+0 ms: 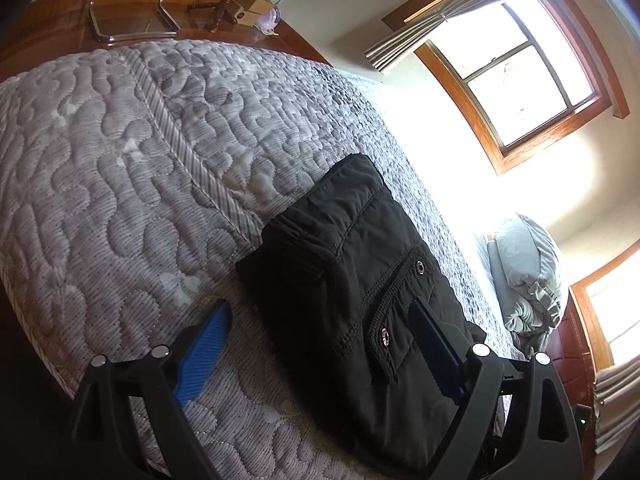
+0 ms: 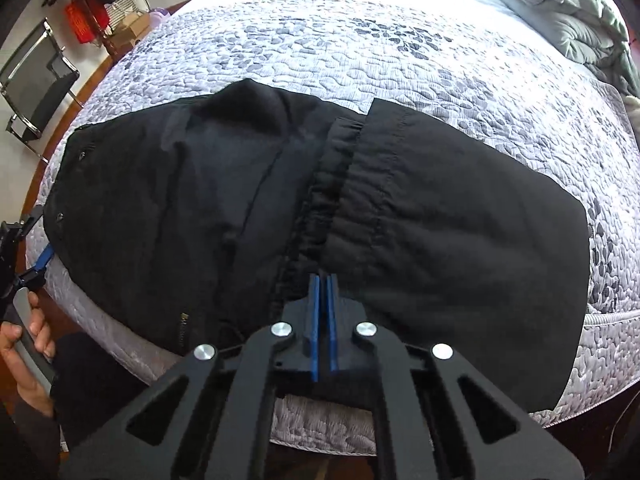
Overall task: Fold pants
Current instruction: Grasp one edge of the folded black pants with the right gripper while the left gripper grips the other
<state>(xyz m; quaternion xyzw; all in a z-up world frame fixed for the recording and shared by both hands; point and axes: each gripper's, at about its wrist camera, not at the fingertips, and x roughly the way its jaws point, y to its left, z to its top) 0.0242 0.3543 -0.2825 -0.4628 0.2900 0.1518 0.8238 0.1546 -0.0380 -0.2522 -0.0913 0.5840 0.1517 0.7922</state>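
The black pants (image 2: pixel 280 208), of thin woven fabric with snap-fastened pockets, serve as the landmark.

1. Right gripper (image 2: pixel 323 284): its 2 blue ribbed fingers (image 2: pixel 314 320) stand pressed together at the near edge of the pants, at the gathered waistband (image 2: pixel 320 200). Whether a layer of fabric is pinched between them cannot be told; the tips meet the cloth edge there.

2. Left gripper (image 1: pixel 320 316): its fingers are spread wide. One blue finger (image 1: pixel 206 348) lies over the bare mattress beside the pants; the other (image 1: pixel 436 344) sits on top of the pants by the snap pocket (image 1: pixel 400 300). It holds nothing.

3. Pants: they lie flat on the grey quilted mattress (image 2: pixel 440 60), near its front edge. The hemmed leg section (image 2: pixel 460 220) is folded over and its end lies along the waistband, so the garment forms a compact rectangle about 2 layers deep or more.

4. Progress, as a judgement: the lengthwise fold and 1 crosswise fold appear complete. Remaining: probably 1 more fold across the middle, plus smoothing of the wrinkles near the crotch.

5. Beyond the pants, a rumpled grey-green duvet (image 2: pixel 580 12) lies at the far end of the mattress.
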